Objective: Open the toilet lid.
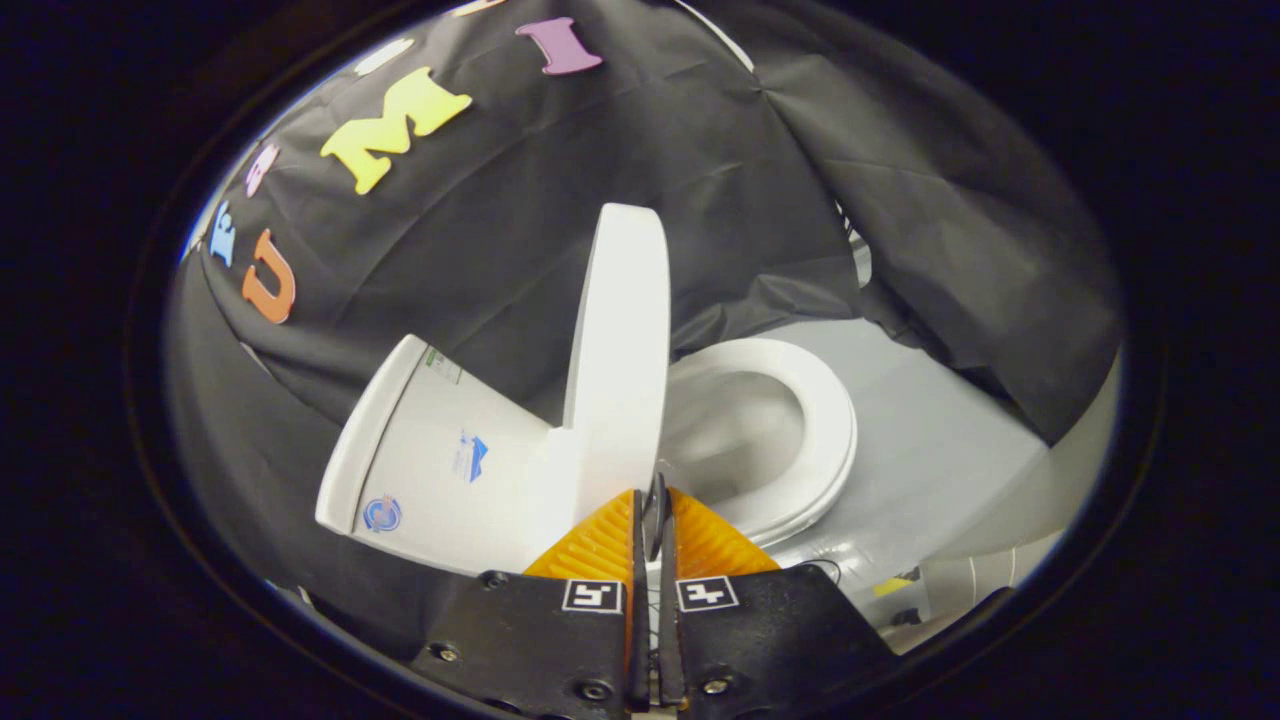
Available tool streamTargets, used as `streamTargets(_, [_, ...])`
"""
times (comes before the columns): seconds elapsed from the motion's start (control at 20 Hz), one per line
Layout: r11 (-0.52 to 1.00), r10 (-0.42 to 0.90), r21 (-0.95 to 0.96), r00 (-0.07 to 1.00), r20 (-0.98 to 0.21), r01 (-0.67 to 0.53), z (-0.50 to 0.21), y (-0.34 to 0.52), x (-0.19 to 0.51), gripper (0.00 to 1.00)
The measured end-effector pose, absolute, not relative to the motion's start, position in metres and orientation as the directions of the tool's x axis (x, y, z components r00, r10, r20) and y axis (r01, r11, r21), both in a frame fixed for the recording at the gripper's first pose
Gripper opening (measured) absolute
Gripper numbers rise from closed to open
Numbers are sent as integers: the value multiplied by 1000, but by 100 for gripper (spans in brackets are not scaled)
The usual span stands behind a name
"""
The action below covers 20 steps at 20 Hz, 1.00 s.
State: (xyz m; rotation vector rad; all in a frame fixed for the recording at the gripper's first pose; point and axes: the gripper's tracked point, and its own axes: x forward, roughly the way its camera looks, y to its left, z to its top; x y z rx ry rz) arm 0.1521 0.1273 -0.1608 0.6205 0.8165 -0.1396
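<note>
Claw (655, 500) closed beside raised lid (620, 350)

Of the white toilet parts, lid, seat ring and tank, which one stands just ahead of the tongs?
The lid: raised upright on edge, its lower edge meets the closed tongs.

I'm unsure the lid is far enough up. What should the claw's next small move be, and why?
Probably nudge the lid a little further back toward the tank. The lid stands about upright, clear of the seat, with its edge just ahead of the claw, whose fingers look nearly closed. Whether they grip the lid's edge is unclear.
</note>
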Motion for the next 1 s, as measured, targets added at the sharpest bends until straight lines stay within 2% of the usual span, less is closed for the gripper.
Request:
streamTargets(0.75, [934, 3, 260, 725, -689, 243, -113, 201, 168, 7])
streamTargets(1.0, [951, 14, 235, 735, -678, 199, -100, 231, 174, 7])
